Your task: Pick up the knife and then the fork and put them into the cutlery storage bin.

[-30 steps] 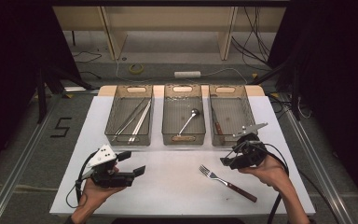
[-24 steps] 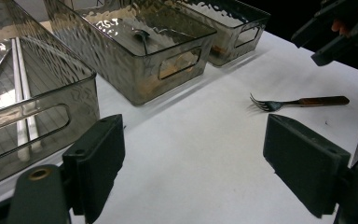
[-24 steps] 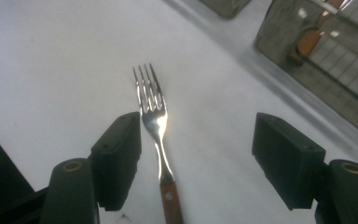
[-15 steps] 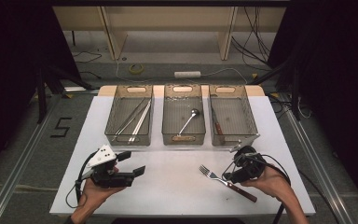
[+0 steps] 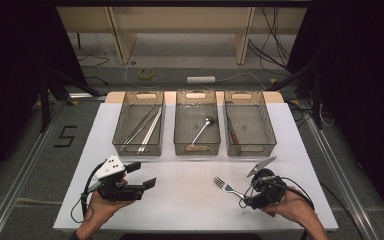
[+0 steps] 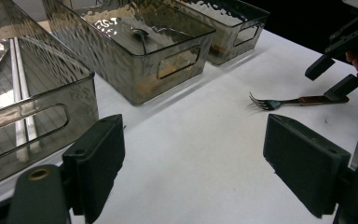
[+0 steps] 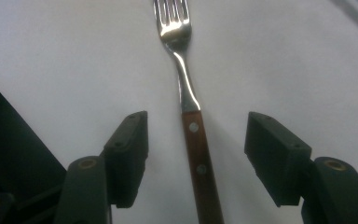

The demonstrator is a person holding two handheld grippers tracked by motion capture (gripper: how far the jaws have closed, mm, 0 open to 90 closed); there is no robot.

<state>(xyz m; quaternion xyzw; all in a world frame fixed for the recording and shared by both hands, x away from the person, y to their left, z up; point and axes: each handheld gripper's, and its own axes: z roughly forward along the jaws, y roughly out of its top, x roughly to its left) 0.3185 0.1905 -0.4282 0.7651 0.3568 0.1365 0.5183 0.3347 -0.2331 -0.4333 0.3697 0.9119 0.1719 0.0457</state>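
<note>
Both tongs stand spread. Right gripper (image 7: pixel 193 154) sits low over the white table (image 5: pixel 180 200) with its two black jaws on either side of the wooden handle of a steel fork (image 7: pixel 186 102); the jaws have just been closing, yet clear table shows between each pad and the handle, so nothing is pinched. The fork lies flat on the table, near its front right part, with two pale rivets in the brown handle and the tines pointing away from the gripper. In the high view the fork (image 5: pixel 226 186) runs slantwise, tines toward the middle of the table, and its handle end disappears under the right gripper (image 5: pixel 252 197), which a hand holds from below the frame. The left gripper view shows the same fork (image 6: pixel 279 101) from the side, with the right gripper (image 6: pixel 338 77) over its handle end.

Left gripper (image 5: pixel 142 175) is held at the front left of the table, well apart from the fork, its jaws wide with only bare table between them (image 6: pixel 193 163).

Behind the fork, three clear smoky plastic bins stand side by side at the far edge of the table. The left bin (image 5: pixel 121 131) holds long thin metal utensils, the middle bin (image 5: pixel 197 149) a metal spoon (image 5: pixel 203 128), and the right bin (image 5: pixel 267 132) a slim brown-handled utensil (image 5: pixel 233 134).
</note>
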